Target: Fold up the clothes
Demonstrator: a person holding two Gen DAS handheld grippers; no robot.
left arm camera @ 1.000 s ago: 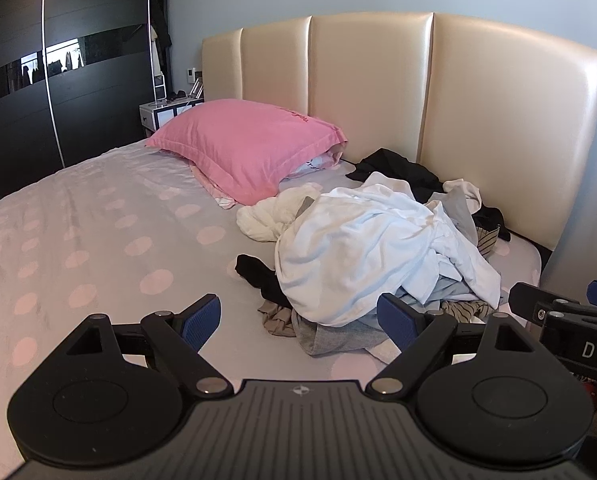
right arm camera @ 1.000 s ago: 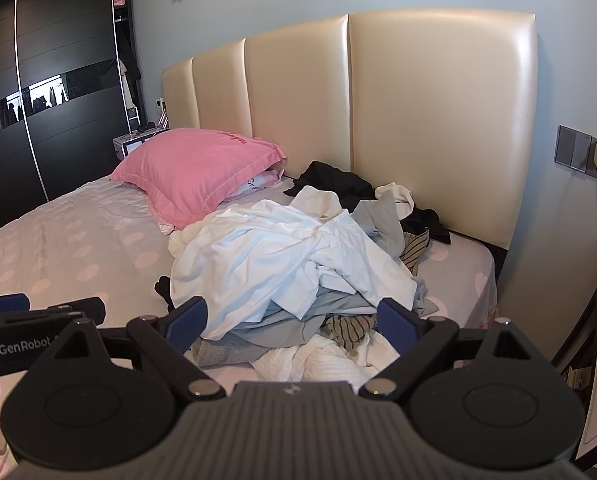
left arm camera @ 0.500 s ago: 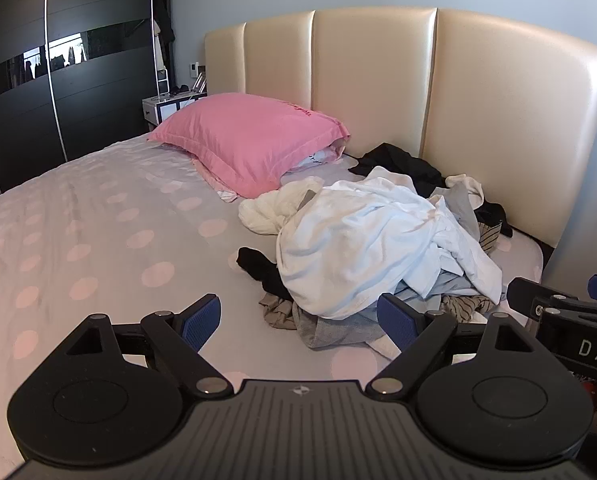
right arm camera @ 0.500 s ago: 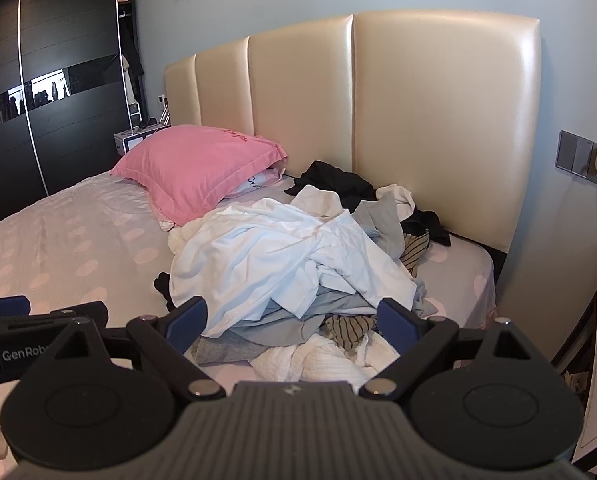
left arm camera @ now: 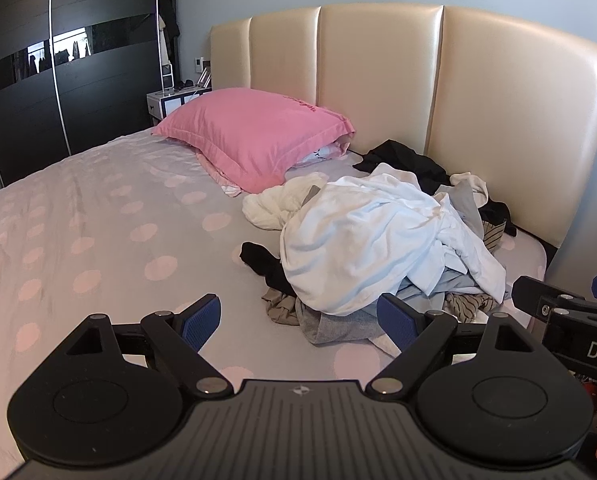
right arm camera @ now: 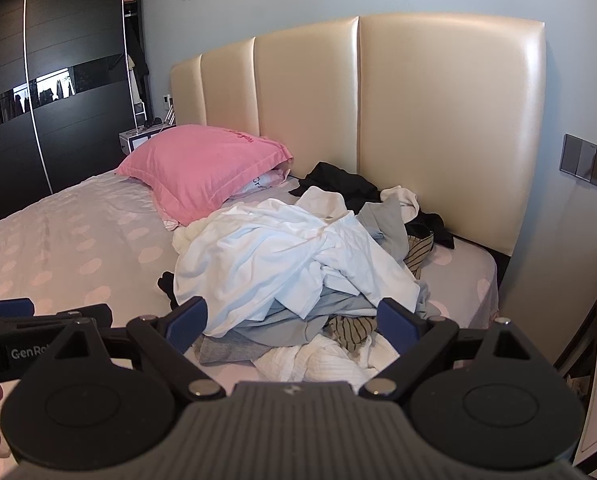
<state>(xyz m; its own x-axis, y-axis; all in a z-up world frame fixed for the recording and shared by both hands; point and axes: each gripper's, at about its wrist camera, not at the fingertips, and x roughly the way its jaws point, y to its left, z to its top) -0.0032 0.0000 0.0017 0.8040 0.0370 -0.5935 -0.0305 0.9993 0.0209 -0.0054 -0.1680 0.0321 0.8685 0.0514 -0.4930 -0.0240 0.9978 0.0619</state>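
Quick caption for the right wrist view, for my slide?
Open right tongs face an unfolded clothes pile on the bed, beside a pink pillow.

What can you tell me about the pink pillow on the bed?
The pink pillow looks like soft cotton with a stitched flat border and small dark writing near its top edge. It lies tilted against the cream headboard, resting on another, paler pillow that peeks out underneath. It sits beside the clothes pile, apparently not touching it.

**Quick count, bedroom scene**

1 bed, 1 pink pillow w/ another pillow peeking out under it, 1 heap of clothes (can't count pieces, too tangled), 4 headboard panels, 2 tools: left tool, right tool, both spread wide, empty. 1 nightstand.
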